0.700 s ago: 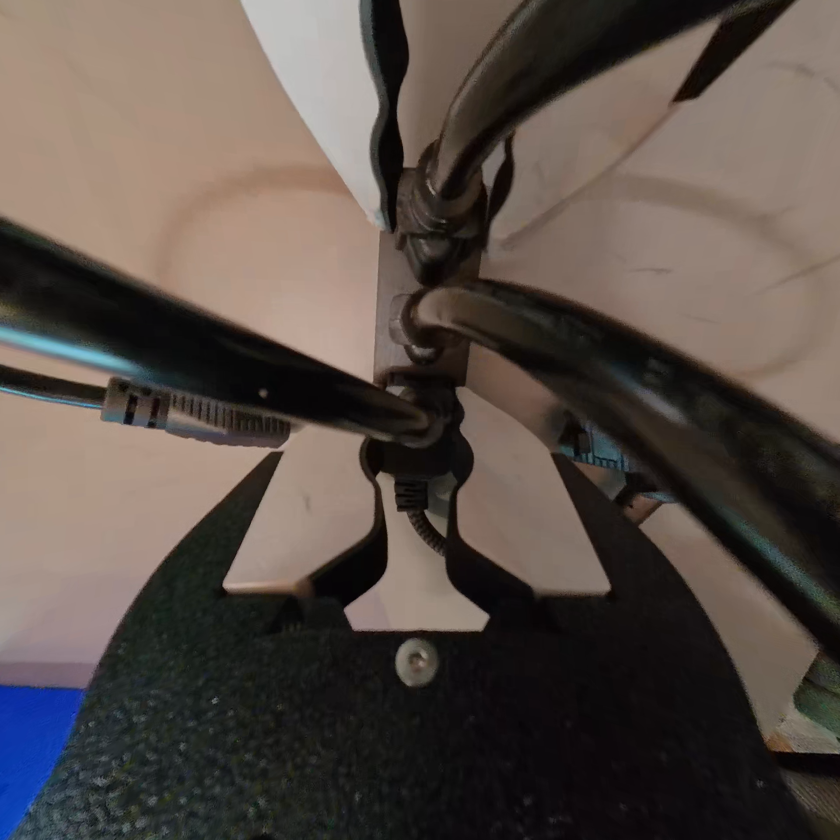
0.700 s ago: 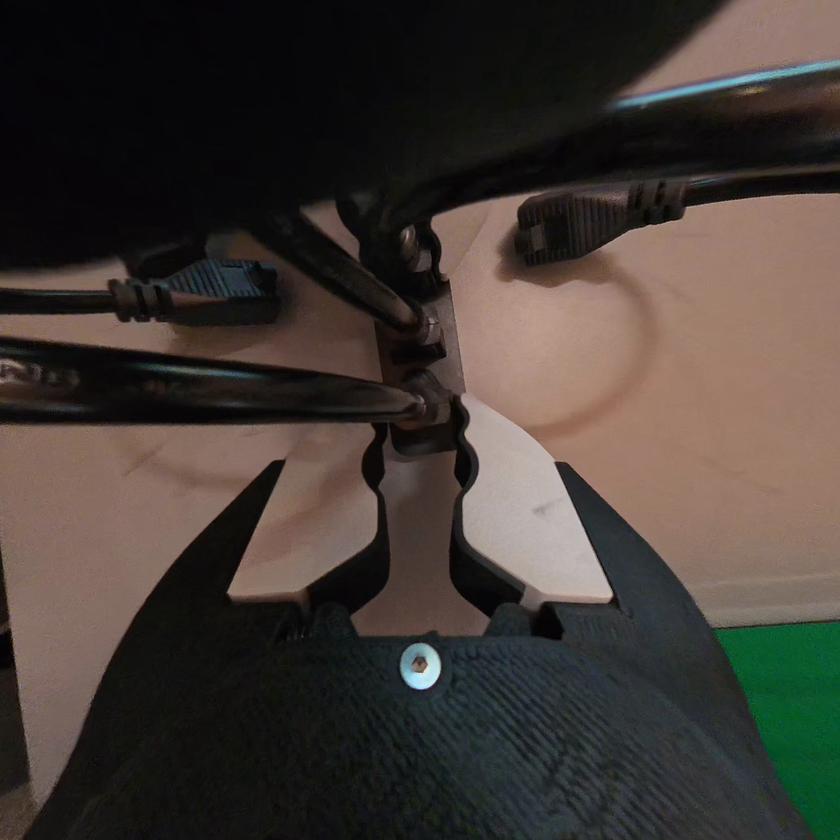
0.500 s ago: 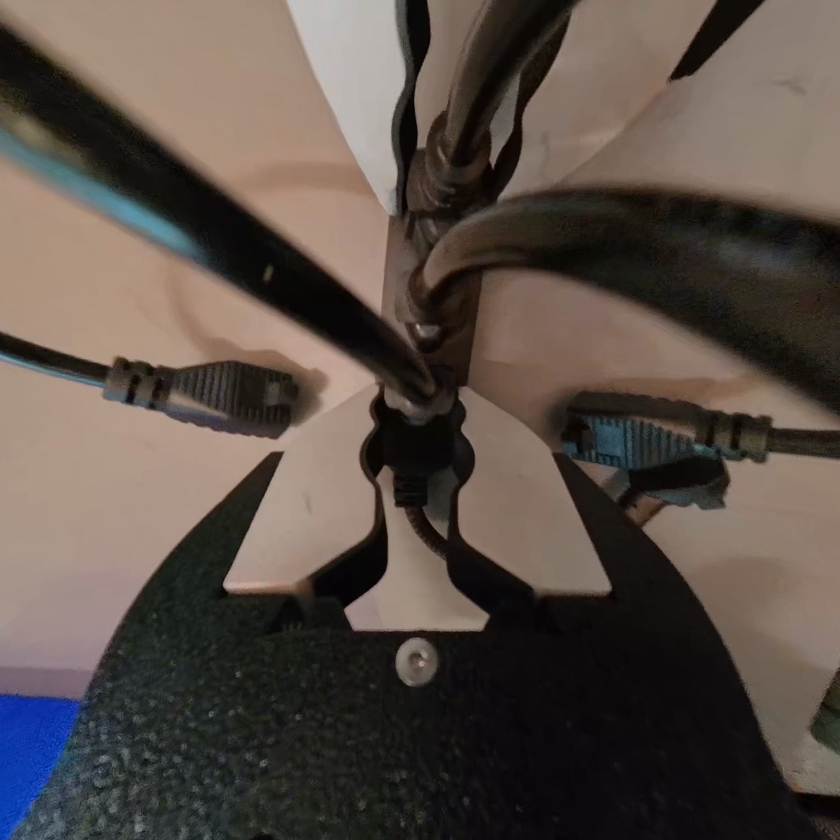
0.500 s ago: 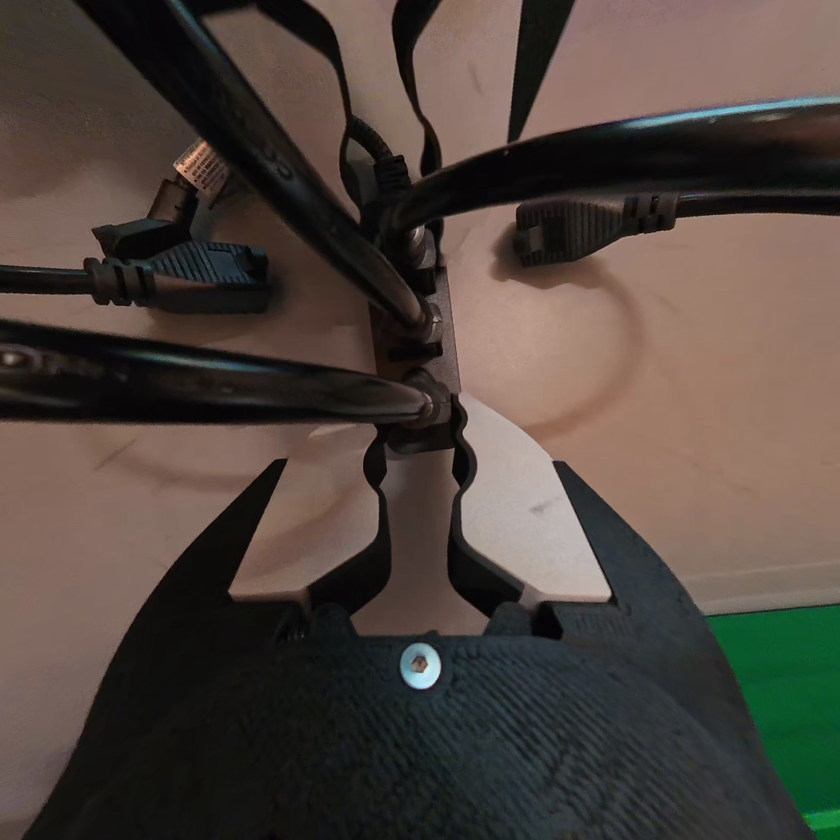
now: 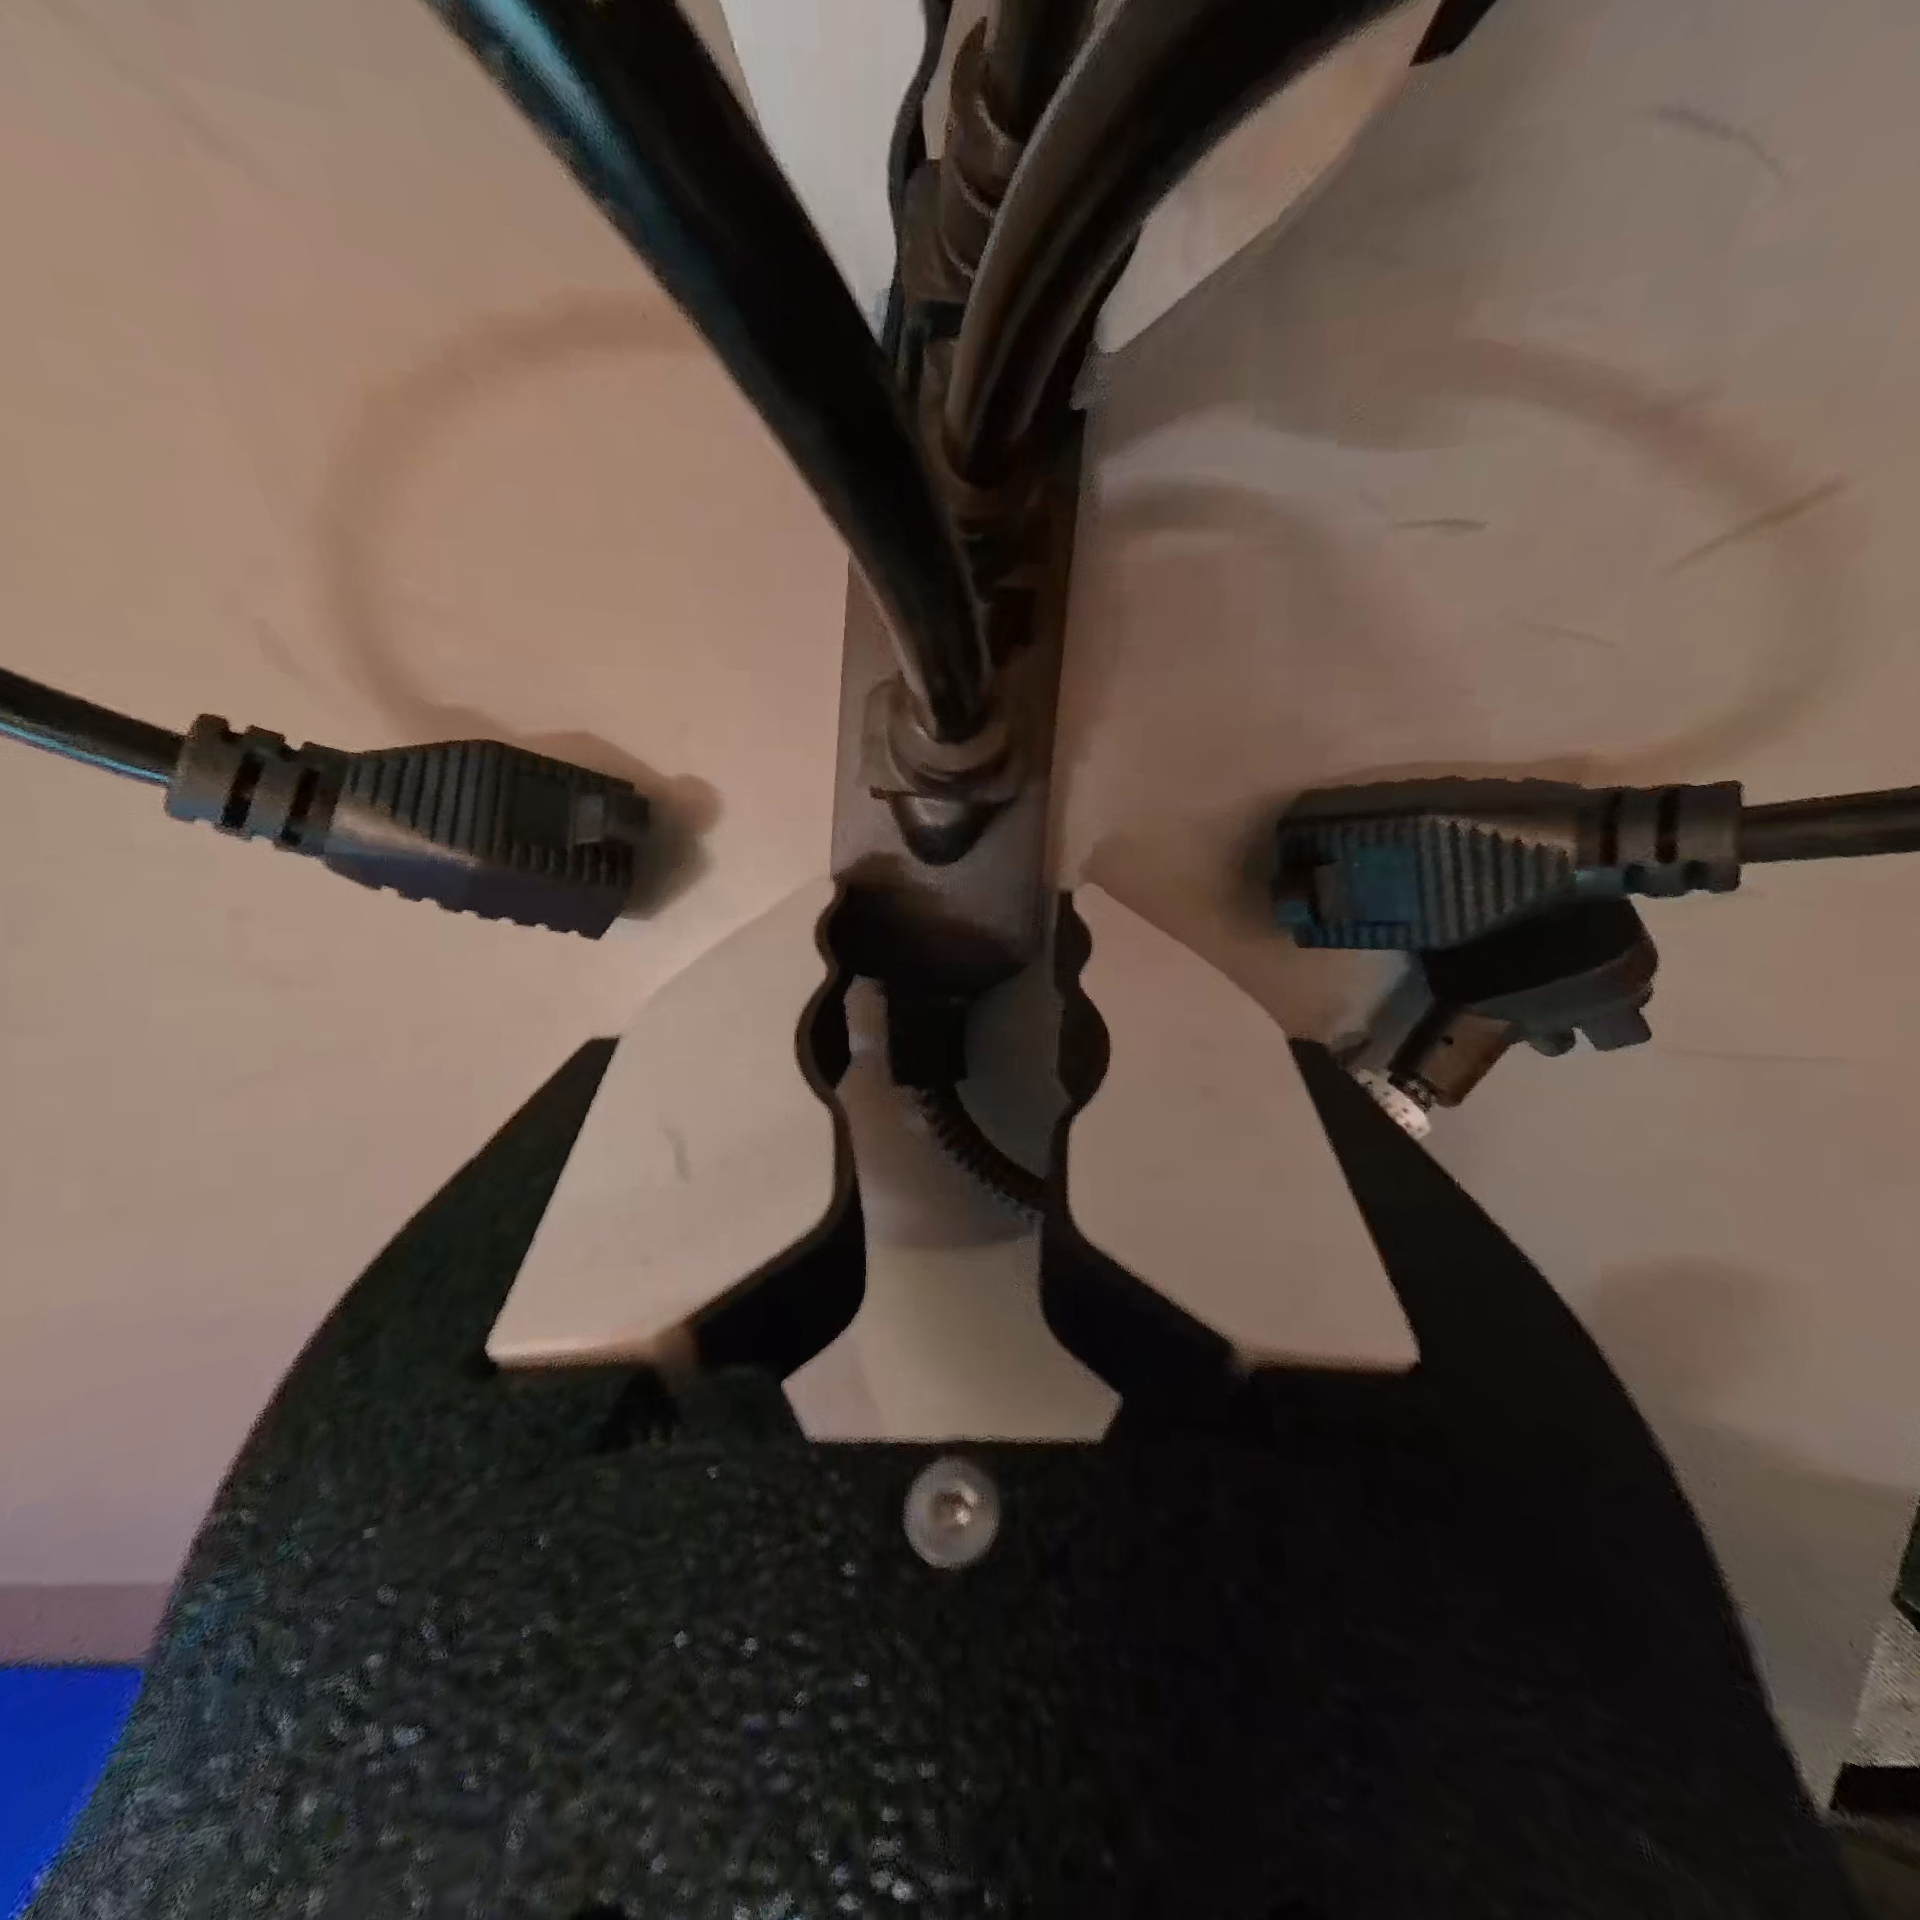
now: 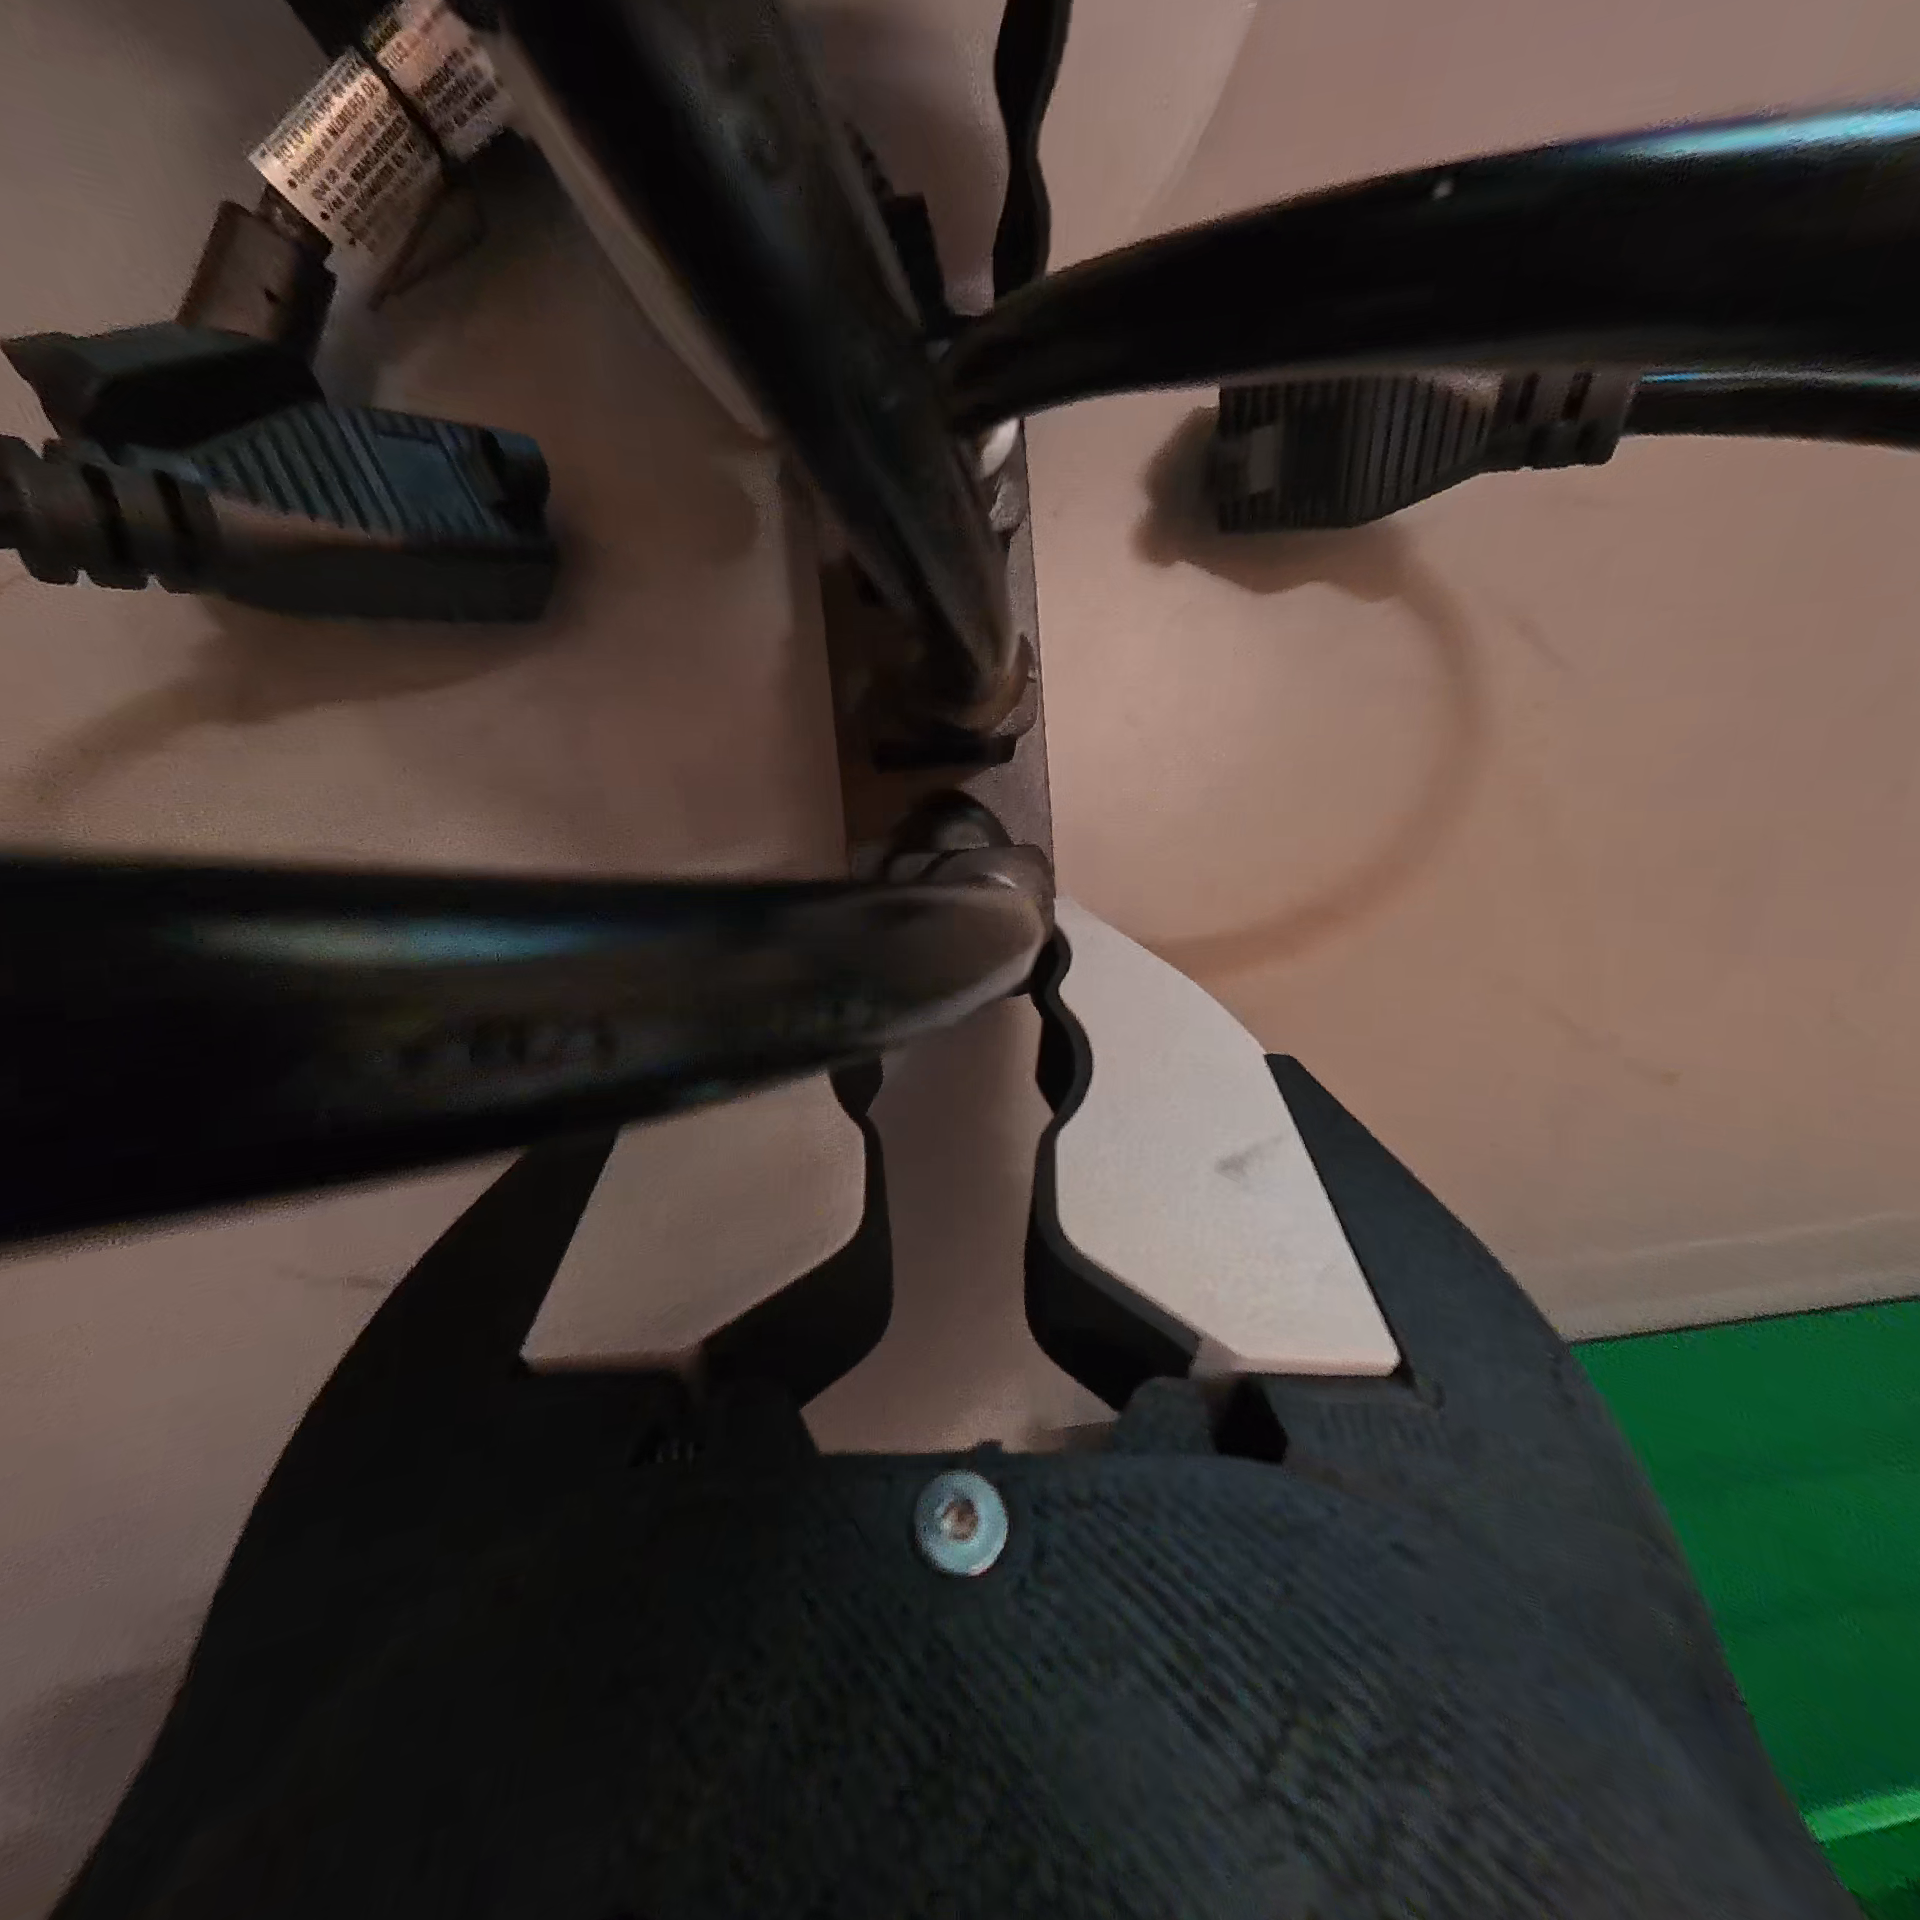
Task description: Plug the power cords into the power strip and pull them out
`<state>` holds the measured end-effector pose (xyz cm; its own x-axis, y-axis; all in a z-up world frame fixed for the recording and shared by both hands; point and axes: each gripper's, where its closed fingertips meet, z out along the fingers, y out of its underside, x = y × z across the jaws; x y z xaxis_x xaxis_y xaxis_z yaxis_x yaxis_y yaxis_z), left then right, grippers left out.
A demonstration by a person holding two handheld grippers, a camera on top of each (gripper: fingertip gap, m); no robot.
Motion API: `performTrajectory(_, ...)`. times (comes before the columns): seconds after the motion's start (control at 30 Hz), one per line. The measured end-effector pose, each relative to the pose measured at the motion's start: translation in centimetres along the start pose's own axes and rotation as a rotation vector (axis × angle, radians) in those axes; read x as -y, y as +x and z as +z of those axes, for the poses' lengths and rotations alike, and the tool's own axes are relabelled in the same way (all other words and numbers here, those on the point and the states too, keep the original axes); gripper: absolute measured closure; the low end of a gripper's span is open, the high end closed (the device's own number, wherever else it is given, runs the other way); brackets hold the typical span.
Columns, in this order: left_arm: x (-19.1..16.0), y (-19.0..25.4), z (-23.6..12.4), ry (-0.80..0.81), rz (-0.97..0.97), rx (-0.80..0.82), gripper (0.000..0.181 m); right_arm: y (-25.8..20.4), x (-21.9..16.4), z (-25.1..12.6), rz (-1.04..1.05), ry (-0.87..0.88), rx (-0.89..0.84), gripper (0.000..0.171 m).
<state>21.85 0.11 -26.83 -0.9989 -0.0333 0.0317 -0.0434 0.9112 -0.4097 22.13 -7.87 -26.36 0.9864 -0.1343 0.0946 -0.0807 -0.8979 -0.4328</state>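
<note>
A dark, narrow power strip (image 5: 1039, 727) lies on the beige table and runs away from me up the middle of the left wrist view. My left gripper (image 5: 951, 914) is shut on its near end, where a ribbed cord (image 5: 977, 1153) leaves it. Several black power cords (image 5: 727, 312) are plugged in and rise towards the camera. In the right wrist view, my right gripper (image 6: 951, 945) is shut on the other end of the strip (image 6: 914, 790). A thick plugged cord (image 6: 520, 997) hides its left fingertip. The right gripper's white fingers (image 5: 831, 125) show at the top of the left view.
Two loose black cord ends lie on the table on either side of the strip, one on the left (image 5: 447, 842) and one on the right (image 5: 1455, 873); they also show in the right wrist view (image 6: 364, 509) (image 6: 1382, 436). There is a blue patch (image 5: 52, 1766) and a green floor (image 6: 1766, 1507) beyond the table edges. The left gripper's tips are roughly 8 centimeters from the right gripper's.
Both grippers keep their hold on the strip. The plugged cords have swung from across the left view to up along the strip, which uncovers both loose cord ends. The dark mass has cleared from the right view.
</note>
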Motion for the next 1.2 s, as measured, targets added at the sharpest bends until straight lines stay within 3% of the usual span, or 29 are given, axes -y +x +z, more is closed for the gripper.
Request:
performTrajectory(0.17,-0.6,-0.4,-0.1,-0.047,0.038,0.053,0.133,-0.4,-0.1,-0.2,0.007,0.015,0.01,0.146)
performTrajectory(0.27,-0.4,0.1,0.6,-0.033,0.043,0.005,0.132,-0.3,0.1,-0.7,0.019,0.043,0.007,0.147)
performTrajectory(0.6,-0.1,-0.4,2.0,-0.04,0.113,-0.008,0.138,-0.4,0.8,-1.4,0.03,0.08,0.025,0.146)
performTrajectory(1.07,-0.4,-0.5,1.9,-0.217,0.089,0.002,0.139,-0.9,1.2,-1.0,0.099,0.142,0.076,0.141)
performTrajectory(1.2,-0.5,-0.5,1.9,-0.267,0.096,0.004,0.139,-0.9,1.0,-1.0,0.048,0.086,0.056,0.147)
